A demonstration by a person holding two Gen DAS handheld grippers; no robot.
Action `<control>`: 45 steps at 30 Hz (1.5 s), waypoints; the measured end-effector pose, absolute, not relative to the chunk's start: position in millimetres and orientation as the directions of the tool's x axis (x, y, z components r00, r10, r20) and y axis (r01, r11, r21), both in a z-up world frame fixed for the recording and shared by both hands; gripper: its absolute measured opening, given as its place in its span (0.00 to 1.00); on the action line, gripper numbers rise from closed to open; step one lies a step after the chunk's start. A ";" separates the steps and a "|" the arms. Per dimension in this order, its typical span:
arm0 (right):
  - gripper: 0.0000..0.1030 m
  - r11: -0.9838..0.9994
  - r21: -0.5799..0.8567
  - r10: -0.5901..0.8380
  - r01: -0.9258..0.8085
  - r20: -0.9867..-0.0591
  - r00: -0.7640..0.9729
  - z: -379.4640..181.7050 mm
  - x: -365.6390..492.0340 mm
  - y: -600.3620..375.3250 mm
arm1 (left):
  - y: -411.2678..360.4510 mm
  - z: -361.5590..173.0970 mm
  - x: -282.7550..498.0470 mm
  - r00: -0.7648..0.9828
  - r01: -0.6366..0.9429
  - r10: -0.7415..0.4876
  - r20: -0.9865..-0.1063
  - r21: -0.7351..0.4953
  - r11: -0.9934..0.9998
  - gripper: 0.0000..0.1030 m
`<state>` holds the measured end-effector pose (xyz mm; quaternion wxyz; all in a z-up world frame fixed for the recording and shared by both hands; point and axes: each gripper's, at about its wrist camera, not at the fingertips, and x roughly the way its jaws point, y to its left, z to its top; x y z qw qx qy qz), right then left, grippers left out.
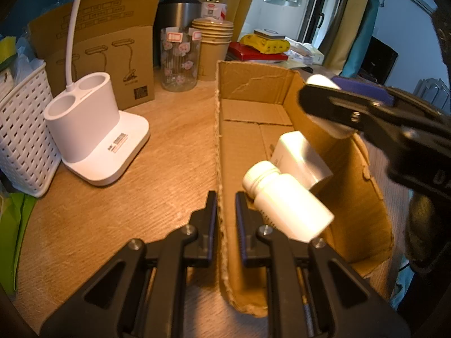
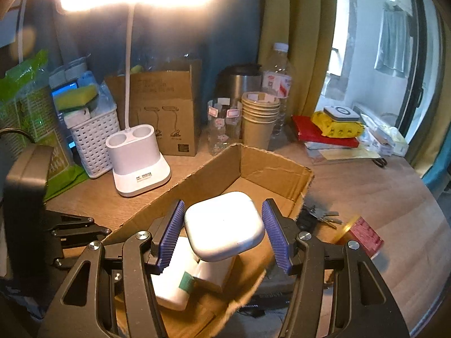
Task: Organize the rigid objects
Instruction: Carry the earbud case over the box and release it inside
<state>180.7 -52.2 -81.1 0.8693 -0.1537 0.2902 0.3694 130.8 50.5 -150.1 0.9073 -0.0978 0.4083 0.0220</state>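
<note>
Left gripper [image 1: 226, 217] astride the near wall of the open cardboard box [image 1: 349, 169], fingers [image 1: 210, 219] a narrow gap apart either side of that wall, not visibly pressing it. Inside the box, toward 3 o'clock of those fingers: a white pill bottle [image 1: 284, 202] lying on its side, leaning on a white rectangular block [image 1: 298, 157]. Right gripper [image 2: 224, 233] above the box, blue ribbed fingers [image 2: 169, 236] spread wide, a white rounded case [image 2: 224, 225] between them; left pad close to it, right pad clearly apart, grip impossible to confirm. Directly beneath the case, the bottle and block. On the bench [image 2: 380, 197] at 3 o'clock of the box, a bunch of keys [image 2: 321, 215] and a red tin [image 2: 363, 236]; at 10 o'clock, the white lamp base [image 2: 138, 163] and white basket [image 2: 93, 140].
</note>
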 end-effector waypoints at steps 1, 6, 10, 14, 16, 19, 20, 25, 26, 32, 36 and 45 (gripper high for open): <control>0.58 0.671 -0.052 0.557 -0.740 -0.624 0.548 -82.3 182.0 -49.1 | 50.9 -150.1 130.8 0.666 -0.120 -0.040 -0.745 -0.160 0.980 0.13; 0.58 0.638 -0.034 0.572 -0.769 -0.648 0.503 -85.1 188.7 -34.3 | 50.4 -150.1 130.8 0.666 -0.120 -0.040 -0.745 -0.160 0.980 0.13; 0.58 0.622 -0.021 0.559 -0.783 -0.689 0.462 -91.9 196.7 -21.5 | 50.2 -149.7 130.8 0.666 -0.119 -0.041 -0.745 -0.160 0.980 0.13; 0.58 0.604 -0.037 0.525 -0.796 -0.733 0.433 -100.7 201.5 -8.3 | 50.8 -149.8 130.6 0.666 -0.119 -0.041 -0.745 -0.160 0.980 0.13; 0.58 0.593 -0.036 0.516 -0.805 -0.751 0.413 -104.4 203.3 -3.8 | 50.7 -149.9 130.6 0.666 -0.120 -0.041 -0.745 -0.161 0.980 0.13; 0.58 0.579 -0.028 0.510 -0.815 -0.768 0.388 -108.2 205.7 0.5 | 50.8 -149.6 130.6 0.666 -0.119 -0.040 -0.745 -0.160 0.980 0.13; 0.58 0.576 -0.025 0.503 -0.817 -0.777 0.378 -109.6 207.1 1.6 | 51.1 -149.2 130.5 0.666 -0.119 -0.041 -0.745 -0.161 0.980 0.13; 0.58 0.566 -0.030 0.476 -0.824 -0.804 0.356 -115.5 209.1 5.1 | 51.7 -148.8 131.2 0.666 -0.120 -0.041 -0.744 -0.161 0.980 0.13; 0.58 0.566 -0.023 0.475 -0.824 -0.808 0.349 -116.0 209.8 5.0 | 51.8 -148.8 131.2 0.667 -0.120 -0.040 -0.744 -0.160 0.980 0.13; 0.59 0.572 0.005 0.490 -0.820 -0.803 0.337 -115.4 211.5 2.4 | 52.2 -149.3 131.7 0.666 -0.120 -0.040 -0.745 -0.161 0.980 0.13; 0.63 0.576 0.003 0.507 -0.818 -0.786 0.354 -110.3 208.3 -0.5 | 52.4 -148.6 131.6 0.667 -0.120 -0.041 -0.744 -0.161 0.980 0.13; 0.64 0.655 -0.001 0.541 -0.755 -0.698 0.470 -82.8 197.4 -37.3 | 52.9 -149.4 132.0 0.668 -0.119 -0.040 -0.743 -0.160 0.980 0.13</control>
